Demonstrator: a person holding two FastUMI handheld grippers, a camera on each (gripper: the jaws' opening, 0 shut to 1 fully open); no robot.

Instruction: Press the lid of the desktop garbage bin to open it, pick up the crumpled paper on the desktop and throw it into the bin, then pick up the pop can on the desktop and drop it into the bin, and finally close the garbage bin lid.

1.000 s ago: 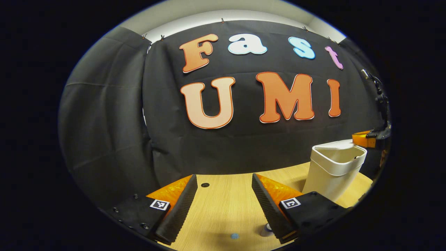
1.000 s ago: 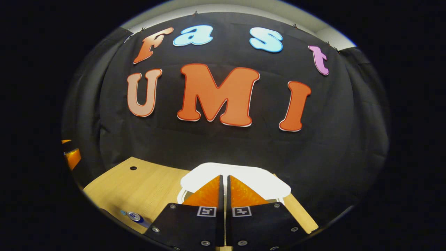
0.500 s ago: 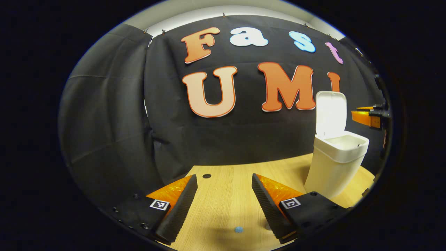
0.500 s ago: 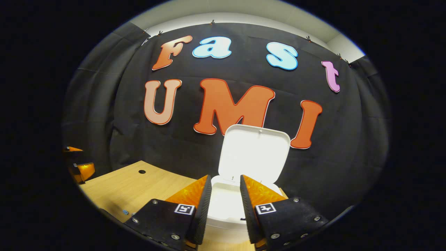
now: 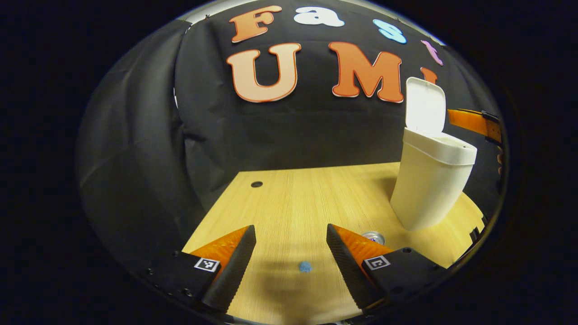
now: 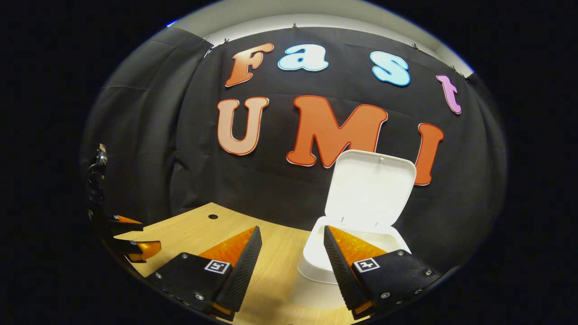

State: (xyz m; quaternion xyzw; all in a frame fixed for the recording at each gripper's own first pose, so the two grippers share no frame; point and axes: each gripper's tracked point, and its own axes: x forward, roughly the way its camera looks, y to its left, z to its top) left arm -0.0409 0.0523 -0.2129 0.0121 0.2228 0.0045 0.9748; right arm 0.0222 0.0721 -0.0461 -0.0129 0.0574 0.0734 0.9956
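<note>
In my left gripper view, my left gripper (image 5: 291, 253) hung over the wooden table (image 5: 307, 198) with its jaws wide apart, and nothing was between them. Far back on the left side of the table there was a small dark hole (image 5: 256, 184). A tiny blue dot (image 5: 305, 267) sat on the wood in the gap between my two fingers. Just past my finger on that side, I could see the shiny round top of the pop can (image 5: 374, 236), and most of the can was hidden behind that finger. The can was near the bottom of the white bin (image 5: 429, 185), but I could not tell if they touched. The bin stood on the table to the right, and its lid (image 5: 424, 107) stood straight up, so the bin was open. Behind the bin, at the right edge, a bit of my other gripper poked out. In my right gripper view, my left gripper (image 6: 135, 239) was far off at the left edge, low by the table. My right gripper (image 6: 289, 259) was up above the table with its jaws wide apart too, and it held nothing. The open bin (image 6: 316, 262) was just past my finger on that side, and part of it was hidden behind that finger. Its lid (image 6: 370, 189) was tipped up and back toward the black cloth wall (image 6: 158, 135). I did not spot the crumpled paper.
</note>
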